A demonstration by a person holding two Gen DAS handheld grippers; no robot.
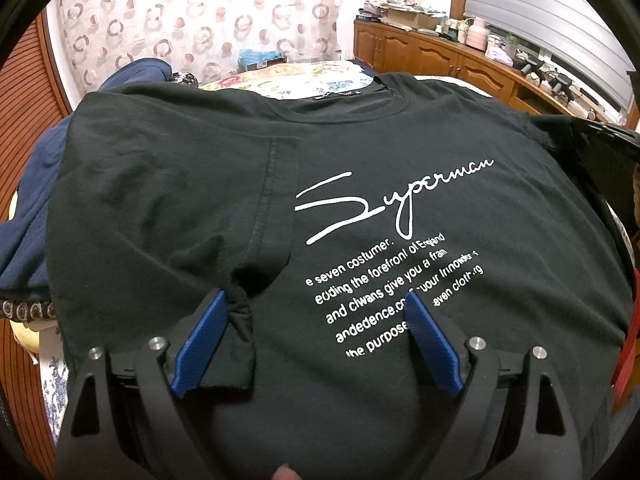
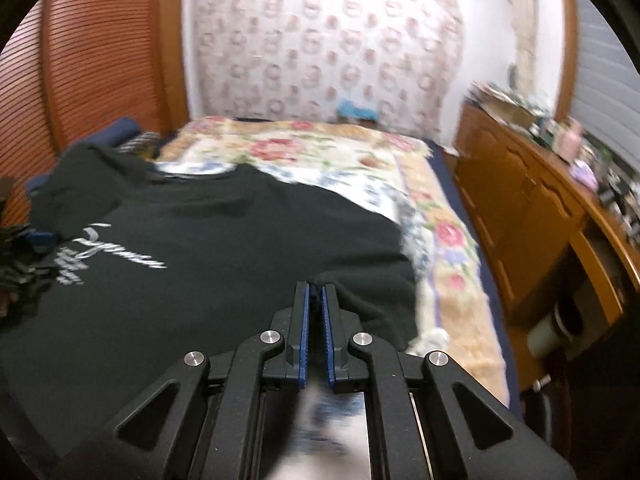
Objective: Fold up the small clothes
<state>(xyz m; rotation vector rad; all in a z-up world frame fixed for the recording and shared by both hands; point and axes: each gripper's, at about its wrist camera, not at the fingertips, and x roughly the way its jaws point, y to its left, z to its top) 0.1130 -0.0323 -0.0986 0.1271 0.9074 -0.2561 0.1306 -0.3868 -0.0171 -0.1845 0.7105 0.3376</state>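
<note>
The left gripper (image 1: 316,300) gapes wide over the black T-shirt (image 1: 192,184). The right gripper (image 2: 315,292) pinches its sleeve edge. A floral bedspread (image 2: 320,152) lies beneath, a wooden cabinet (image 2: 532,200) alongside.

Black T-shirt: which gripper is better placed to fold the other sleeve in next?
Right, probably. The right gripper is nearly shut at the black T-shirt's unfolded edge. The left gripper is open, over a side already folded in.
</note>
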